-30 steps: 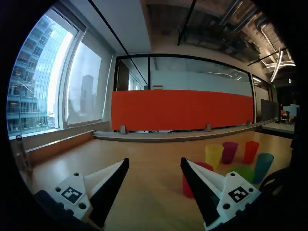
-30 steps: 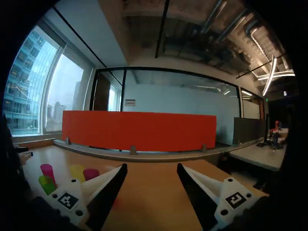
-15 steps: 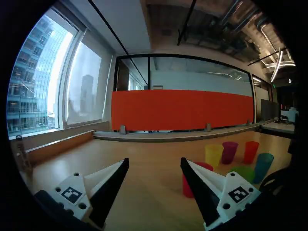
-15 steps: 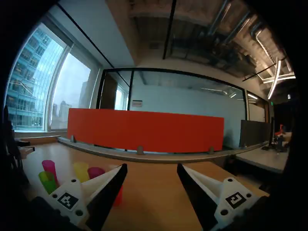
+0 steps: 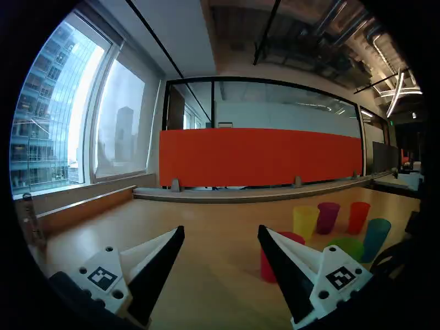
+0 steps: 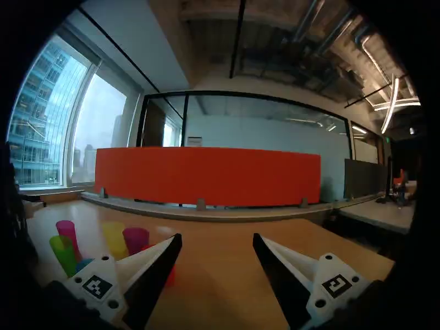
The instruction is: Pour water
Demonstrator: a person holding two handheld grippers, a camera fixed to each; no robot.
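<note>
Several coloured plastic cups stand grouped on a wooden table (image 5: pixel 220 220). In the left gripper view they sit to the right: yellow cup (image 5: pixel 305 220), magenta cup (image 5: pixel 328 216), orange cup (image 5: pixel 358 216), teal cup (image 5: pixel 376 237), green cup (image 5: pixel 346 246), and a red cup (image 5: pixel 268 267) partly behind the right finger. My left gripper (image 5: pixel 220 242) is open and holds nothing. In the right gripper view the cups sit at lower left: pink cup (image 6: pixel 67 234), green cup (image 6: pixel 63 254), yellow cup (image 6: pixel 114 237), magenta cup (image 6: pixel 135 240). My right gripper (image 6: pixel 216 247) is open with nothing between its fingers.
A long orange partition (image 5: pixel 258 157) runs along the table's far edge. Tall windows (image 5: pixel 49 126) fill the left wall, with a low ledge (image 5: pixel 82 203) below them. Another desk (image 6: pixel 379 212) stands off to the right.
The right gripper's view has shifted a little, so the cups and more of the table show higher in it. The left gripper has stayed nearly still. Both grippers remain open.
</note>
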